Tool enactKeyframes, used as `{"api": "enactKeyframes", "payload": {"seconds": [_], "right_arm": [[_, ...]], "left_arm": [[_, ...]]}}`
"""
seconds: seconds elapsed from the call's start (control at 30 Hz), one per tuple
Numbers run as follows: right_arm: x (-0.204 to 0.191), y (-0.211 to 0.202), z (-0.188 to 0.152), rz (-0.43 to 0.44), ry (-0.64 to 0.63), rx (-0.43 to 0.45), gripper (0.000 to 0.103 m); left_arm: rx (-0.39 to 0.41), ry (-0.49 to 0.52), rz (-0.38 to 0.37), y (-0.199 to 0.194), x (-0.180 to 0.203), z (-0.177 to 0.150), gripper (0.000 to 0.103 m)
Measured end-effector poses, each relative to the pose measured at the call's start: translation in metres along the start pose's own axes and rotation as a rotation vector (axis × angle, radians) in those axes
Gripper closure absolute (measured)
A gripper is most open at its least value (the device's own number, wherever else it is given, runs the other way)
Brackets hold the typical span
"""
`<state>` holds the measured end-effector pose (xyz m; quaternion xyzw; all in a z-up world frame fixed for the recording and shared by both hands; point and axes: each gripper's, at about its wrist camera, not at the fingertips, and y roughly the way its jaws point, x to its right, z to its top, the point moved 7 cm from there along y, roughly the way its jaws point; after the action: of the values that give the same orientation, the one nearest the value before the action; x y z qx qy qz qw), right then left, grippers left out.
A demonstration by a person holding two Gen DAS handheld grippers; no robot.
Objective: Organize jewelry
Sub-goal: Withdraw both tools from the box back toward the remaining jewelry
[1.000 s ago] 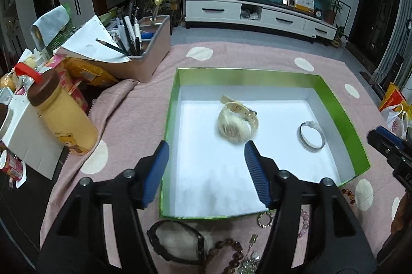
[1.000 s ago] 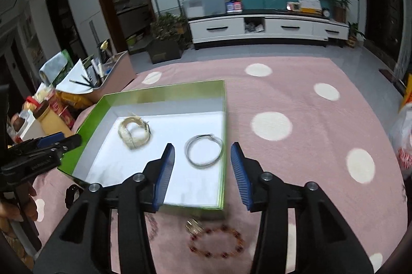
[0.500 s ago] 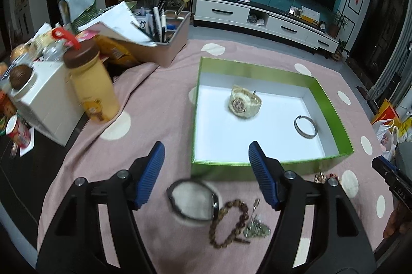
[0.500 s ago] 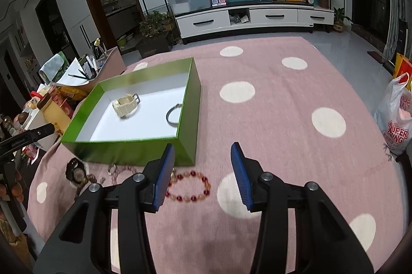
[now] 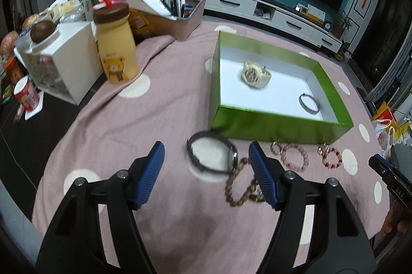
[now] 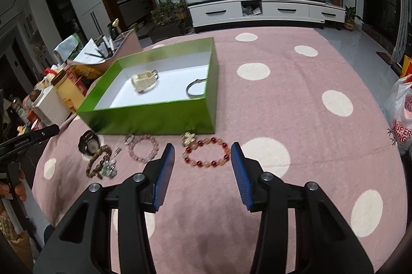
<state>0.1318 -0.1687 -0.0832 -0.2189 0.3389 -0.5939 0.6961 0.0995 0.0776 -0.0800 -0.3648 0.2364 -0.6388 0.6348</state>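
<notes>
A green box [image 5: 278,123] [image 6: 154,117] on the pink dotted cloth holds a cream watch [image 5: 255,74] [image 6: 144,79] and a silver bangle [image 5: 309,103] [image 6: 196,88]. In front of it lie a black bracelet [image 5: 211,156] [image 6: 88,142], a brown bead bracelet [image 5: 239,186] [image 6: 99,161], a pale pink bead bracelet [image 5: 294,159] [image 6: 143,151] and a red bead bracelet [image 5: 332,158] [image 6: 206,153]. My left gripper [image 5: 206,160] is open, with the black bracelet between its fingers. My right gripper [image 6: 203,153] is open, with the red bracelet between its fingers.
At the left stand a yellow bear bottle [image 5: 116,47], a white box [image 5: 64,63], a red can [image 5: 25,94] and a tray of pens [image 5: 180,16]. A plastic bag [image 6: 400,114] hangs beyond the table's right edge.
Both grippers have pulled back from over the green box toward the near edge. The loose bracelets in front of the box have come into view between the fingers.
</notes>
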Motion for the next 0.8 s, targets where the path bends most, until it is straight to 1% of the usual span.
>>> {"api": "enactKeyframes", "payload": {"seconds": [0.23,0.4,0.57,0.67,0.8], "right_arm": [[-0.022,0.005,-0.016,0.054,-0.052,-0.045,0.057],[-0.049,0.018,-0.035,0.138,-0.103,-0.100,0.057],[-0.089,0.037,-0.055,0.244,-0.178,-0.160,0.057],[-0.110,0.046,-0.063,0.287,-0.222,-0.179,0.057],[-0.127,0.059,-0.063,0.307,-0.255,-0.190,0.057]], "left_arm": [[-0.045,-0.029,-0.014,0.005,-0.013,-0.021,0.034],[-0.072,-0.018,-0.035,0.011,-0.013,-0.031,0.034],[-0.100,-0.017,-0.049,0.019,-0.015,-0.040,0.034],[-0.103,-0.014,-0.052,0.021,-0.016,-0.041,0.034],[-0.107,-0.006,-0.056,0.024,-0.017,-0.043,0.034]]}}
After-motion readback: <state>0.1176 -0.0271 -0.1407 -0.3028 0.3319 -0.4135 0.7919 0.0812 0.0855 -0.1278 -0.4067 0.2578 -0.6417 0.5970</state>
